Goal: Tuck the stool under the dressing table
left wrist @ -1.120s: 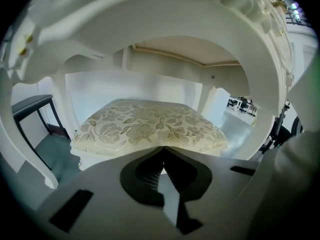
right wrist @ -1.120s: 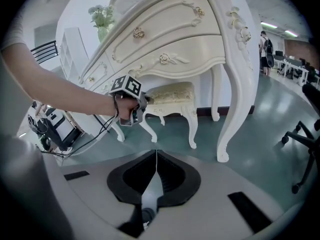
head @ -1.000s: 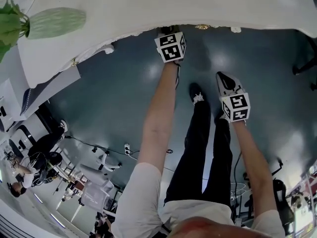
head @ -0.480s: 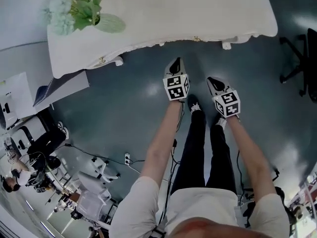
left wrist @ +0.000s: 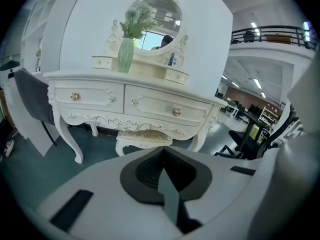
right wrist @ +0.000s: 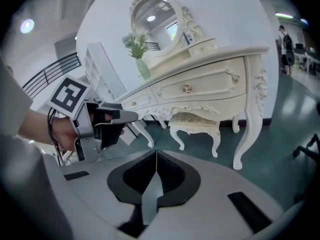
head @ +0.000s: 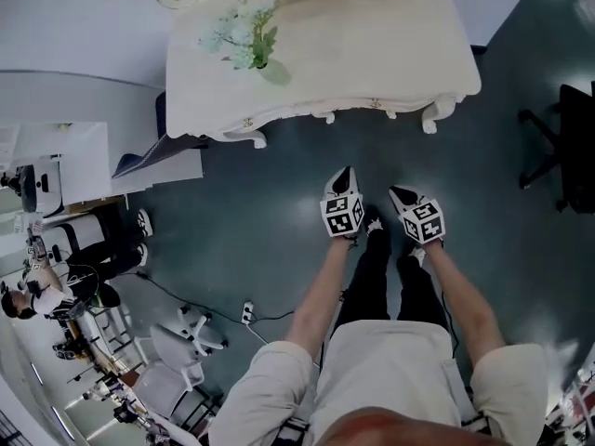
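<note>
- Left gripper (head: pixel 345 175) is held out ahead of me on a straightened arm. It points at the counter (head: pixel 372 59) and hangs above the dark teal floor (head: pixel 270 221).
- In the left gripper view, its jaws are pressed together with nothing between them.
- Right gripper (head: pixel 400 193) sits just beside the left one, at much the same height and pointing the same way.
- In the right gripper view, its jaws also meet along one line and hold nothing.
- My legs and shoes show below and between the two grippers.
- The stool (left wrist: pixel 144 136) stands under the counter, between its curved front legs, with its cushioned seat just below the carved drawer front. Both grippers are well apart from it.
- A green vase of flowers (left wrist: pixel 125 54) and an oval mirror (left wrist: pixel 157 14) stand on the counter.
- Floor lies between the grippers and the counter.
- A black office chair (head: pixel 567 147) stands to the right, and a seated person (head: pixel 84 268) is far to the left.
</note>
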A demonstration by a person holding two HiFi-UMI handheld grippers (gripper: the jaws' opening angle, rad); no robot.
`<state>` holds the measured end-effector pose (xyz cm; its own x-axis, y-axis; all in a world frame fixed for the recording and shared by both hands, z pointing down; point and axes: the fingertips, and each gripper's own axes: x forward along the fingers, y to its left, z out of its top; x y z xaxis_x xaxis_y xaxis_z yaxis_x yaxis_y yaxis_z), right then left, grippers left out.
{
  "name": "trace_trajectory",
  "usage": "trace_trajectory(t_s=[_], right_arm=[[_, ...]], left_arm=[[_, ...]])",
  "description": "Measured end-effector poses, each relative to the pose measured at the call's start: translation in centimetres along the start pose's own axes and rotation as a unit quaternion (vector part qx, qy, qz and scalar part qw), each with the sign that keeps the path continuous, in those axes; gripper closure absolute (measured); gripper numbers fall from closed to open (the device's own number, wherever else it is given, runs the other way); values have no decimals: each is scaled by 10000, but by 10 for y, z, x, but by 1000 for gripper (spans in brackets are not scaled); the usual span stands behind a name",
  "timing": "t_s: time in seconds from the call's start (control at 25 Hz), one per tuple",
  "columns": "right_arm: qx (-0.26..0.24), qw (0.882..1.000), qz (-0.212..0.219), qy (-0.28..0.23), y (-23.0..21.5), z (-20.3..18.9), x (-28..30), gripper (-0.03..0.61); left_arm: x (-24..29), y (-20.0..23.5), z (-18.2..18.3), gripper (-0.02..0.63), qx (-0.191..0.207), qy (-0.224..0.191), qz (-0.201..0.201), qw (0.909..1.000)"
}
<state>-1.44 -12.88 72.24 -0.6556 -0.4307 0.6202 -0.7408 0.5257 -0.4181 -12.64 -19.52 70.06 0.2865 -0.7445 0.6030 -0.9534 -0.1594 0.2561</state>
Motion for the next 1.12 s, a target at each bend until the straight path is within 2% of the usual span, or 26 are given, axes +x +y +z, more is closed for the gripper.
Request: trace_trajectory(t_s=[0.12, 0.28, 0.52, 0.68, 0.96, 1.12], right_arm=[[424, 9991, -52, -25, 15, -5, -34, 534], [545, 9984, 48, -122, 43, -9, -82, 534], [1196, 9896, 89, -796, 70, 20, -146, 534], [768, 9936, 250, -795, 92, 31, -177, 534], [231, 9963, 360, -747, 97, 54, -199, 534], [75, 9967, 257, -763, 94, 60, -208, 534]], left_arm=[[-37, -10, 7, 599, -19, -17, 49, 10000], [-86, -34, 6, 599, -129, 70, 29, 9999], [-154, -76, 1, 600, -149, 153, -56, 9998], [-189, -101, -2, 600, -258, 60, 69, 9996], [-220, -127, 24, 600, -329, -221, 106, 9992], [-231, -127, 36, 598, -122, -335, 171, 9992]])
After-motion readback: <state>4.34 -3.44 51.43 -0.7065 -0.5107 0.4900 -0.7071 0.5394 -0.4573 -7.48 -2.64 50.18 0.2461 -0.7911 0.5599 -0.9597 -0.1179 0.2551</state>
